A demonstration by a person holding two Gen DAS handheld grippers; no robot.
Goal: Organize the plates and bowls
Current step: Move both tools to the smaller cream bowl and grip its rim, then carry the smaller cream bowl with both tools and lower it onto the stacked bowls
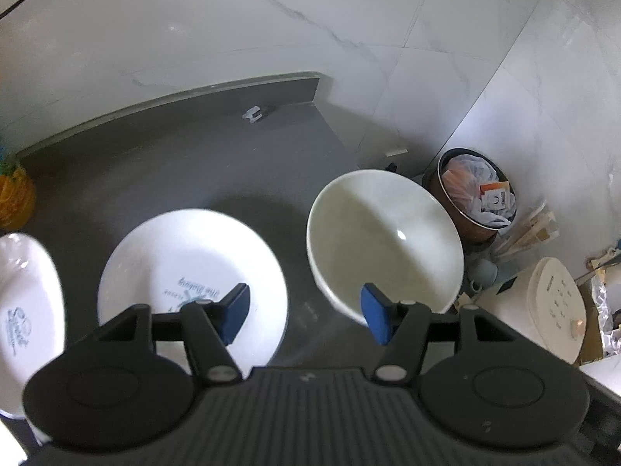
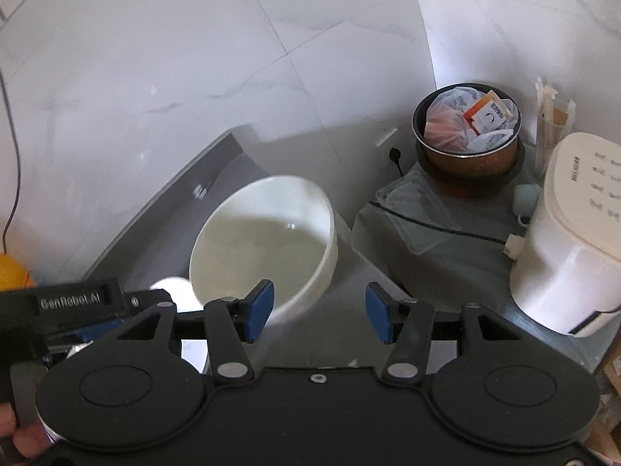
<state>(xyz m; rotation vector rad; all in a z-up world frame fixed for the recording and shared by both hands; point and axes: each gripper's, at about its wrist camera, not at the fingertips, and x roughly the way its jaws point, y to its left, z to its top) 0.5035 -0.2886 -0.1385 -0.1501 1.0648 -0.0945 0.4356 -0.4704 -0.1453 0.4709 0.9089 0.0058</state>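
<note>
While nothing is stacked yet, the sorting looks barely begun.
Two flat white round plates with blue writing (image 1: 192,268) (image 1: 23,310) and one deep white bowl (image 1: 384,240) sit apart on the grey counter (image 1: 174,163). The left gripper (image 1: 306,310) and right gripper (image 2: 319,310) stand half open, holding nothing.

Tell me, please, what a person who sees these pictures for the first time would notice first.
The large white bowl stands out, empty, at the right end of the grey counter. Left of it lies a white plate with blue printed lettering, and a second printed plate at the left edge. Beyond the counter's end, a brown pot stuffed with plastic bags stands beside a white rice cooker.
</note>
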